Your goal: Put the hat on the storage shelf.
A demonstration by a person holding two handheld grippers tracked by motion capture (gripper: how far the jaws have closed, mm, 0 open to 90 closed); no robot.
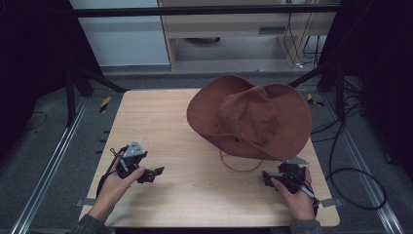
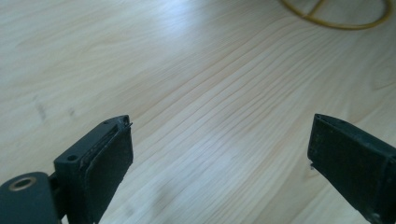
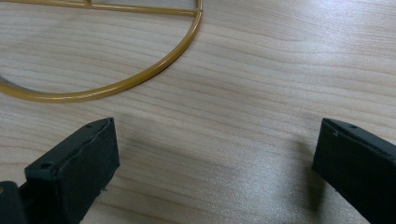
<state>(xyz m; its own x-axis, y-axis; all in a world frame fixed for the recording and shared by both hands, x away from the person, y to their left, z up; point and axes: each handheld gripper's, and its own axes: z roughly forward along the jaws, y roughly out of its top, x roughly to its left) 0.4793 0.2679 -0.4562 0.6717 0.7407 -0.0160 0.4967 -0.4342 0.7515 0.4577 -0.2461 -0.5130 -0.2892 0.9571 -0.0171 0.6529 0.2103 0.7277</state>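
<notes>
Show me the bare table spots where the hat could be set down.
The left half of the table is bare, from the far edge to the left gripper. A strip lies free between both grippers. The right is crowded: brown hat, yellow wire stand, right gripper.

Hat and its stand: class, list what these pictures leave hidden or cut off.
- High view: the brown hat covers the upper part of the yellow wire stand.
- Left gripper view: the stand ring is cut by the top edge.
- Right gripper view: the ring is cut by the top and left edges.

L claw (image 1: 155,173) + R claw (image 1: 267,178) – both jaws wide apart, hand-held low, nothing gripped.
</notes>
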